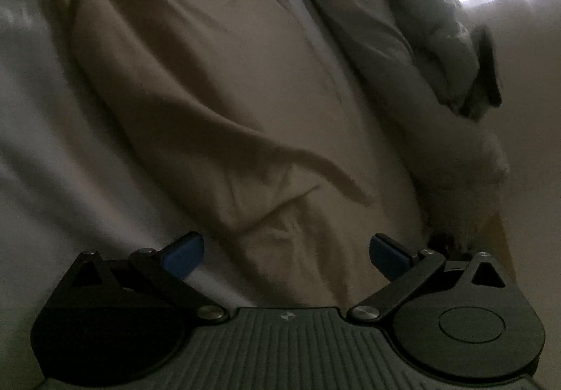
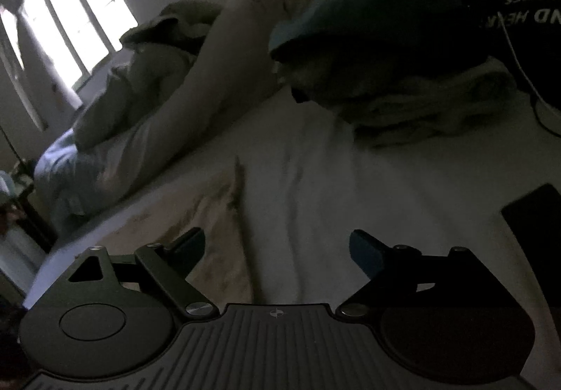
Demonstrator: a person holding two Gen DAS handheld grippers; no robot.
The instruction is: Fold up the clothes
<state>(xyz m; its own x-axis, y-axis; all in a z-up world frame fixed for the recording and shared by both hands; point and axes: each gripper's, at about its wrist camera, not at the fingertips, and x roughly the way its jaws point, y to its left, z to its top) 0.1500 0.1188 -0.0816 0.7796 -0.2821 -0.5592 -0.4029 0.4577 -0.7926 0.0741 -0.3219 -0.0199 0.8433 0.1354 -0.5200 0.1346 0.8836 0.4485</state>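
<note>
Your left gripper [image 1: 285, 251] hangs with its jaws spread wide and nothing between the blue pads [image 1: 184, 251]; below and ahead of it the beige garment [image 1: 196, 102] lies on the white bed sheet [image 1: 31, 151]. It looks long and narrow, with one layer lying over another and a loose flap [image 1: 315, 172] curling up across the middle, so you seem to have at least one fold laid down, though the result is not yet flat or squared. The picture is dim and blurred, so you cannot count the layers with any certainty.

Your right gripper [image 2: 277, 250] is likewise spread open and empty, over the edge where the beige cloth meets bare sheet. Neither tool has hold of anything, so you appear to be between grasps.

As for what is left: that flap likely needs smoothing or another fold before this piece counts as done. Beyond it, a heap of unfolded clothes [image 2: 385, 74], topped by something teal, sits well apart on the far side of the bed, and a rumpled grey-green bundle [image 1: 403, 15] lies near the window [image 2: 70, 4]. By the look of it, most of the work is ahead of you
</note>
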